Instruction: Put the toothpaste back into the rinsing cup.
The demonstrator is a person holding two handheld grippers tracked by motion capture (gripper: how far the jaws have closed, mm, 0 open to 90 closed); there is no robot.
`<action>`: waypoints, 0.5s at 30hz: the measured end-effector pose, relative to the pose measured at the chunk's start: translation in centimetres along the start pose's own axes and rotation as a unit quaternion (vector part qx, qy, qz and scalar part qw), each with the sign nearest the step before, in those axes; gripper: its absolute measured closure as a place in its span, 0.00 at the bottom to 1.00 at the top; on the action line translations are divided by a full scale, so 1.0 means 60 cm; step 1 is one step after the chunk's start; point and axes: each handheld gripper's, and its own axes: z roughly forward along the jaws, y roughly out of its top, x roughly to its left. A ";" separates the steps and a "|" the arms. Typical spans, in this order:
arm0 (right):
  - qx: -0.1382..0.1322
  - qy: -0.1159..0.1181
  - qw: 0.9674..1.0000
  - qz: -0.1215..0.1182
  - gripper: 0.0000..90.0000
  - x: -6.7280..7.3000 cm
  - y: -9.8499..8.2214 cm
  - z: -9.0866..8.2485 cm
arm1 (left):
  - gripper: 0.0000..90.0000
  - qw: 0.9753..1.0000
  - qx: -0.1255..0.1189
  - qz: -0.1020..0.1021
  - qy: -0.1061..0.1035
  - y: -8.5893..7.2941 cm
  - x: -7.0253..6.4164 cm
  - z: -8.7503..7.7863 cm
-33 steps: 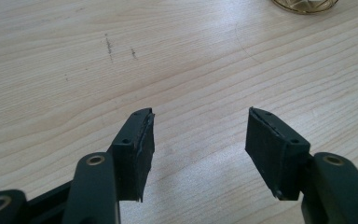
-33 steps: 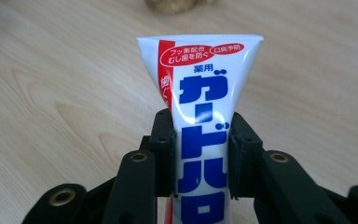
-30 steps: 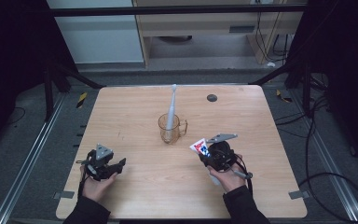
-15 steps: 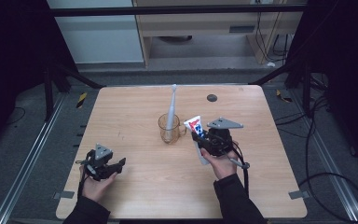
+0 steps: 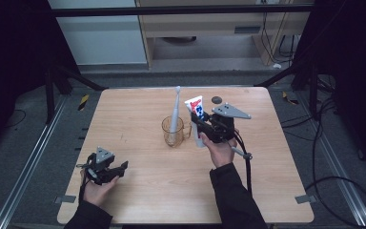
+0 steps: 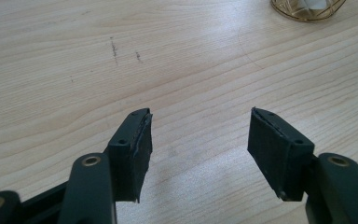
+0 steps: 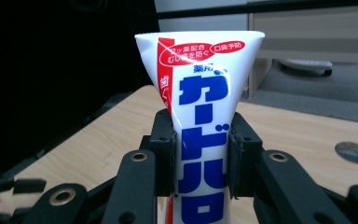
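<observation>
We find the right hand-held gripper pinching a toothpaste tube and carrying it off the surface. In the right gripper view the two pads press the tube from either side around its middle, the flat crimped end uppermost and its long axis upright. Seen from the high view, the tube stands just beside a clear cup, on the side of the cup's handle, apart from it. A toothbrush stands in that cup, leaning away from the person.

The deciding relation, in our judgement: the cup's mouth lies a short way to the left of the held tube and lower, so the tube would need to travel sideways over the rim, then descend along its own axis, keeping off the toothbrush.

The left hand-held gripper rests low near the front left of the surface, jaws spread with nothing between them, well apart from the cup. The right hand is clearly the nearer one.
</observation>
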 end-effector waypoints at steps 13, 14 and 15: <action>-0.045 0.003 0.999 0.012 0.76 -0.001 0.018 0.046 | 0.43 1.000 -0.006 -0.006 0.001 0.000 0.004 -0.003; -0.049 0.004 0.999 0.013 0.76 0.000 0.019 0.050 | 0.43 1.000 -0.007 -0.007 0.001 -0.001 0.004 -0.003; -0.052 0.005 0.999 0.013 0.76 0.001 0.021 0.053 | 0.43 1.000 -0.007 -0.006 0.001 -0.001 0.005 -0.003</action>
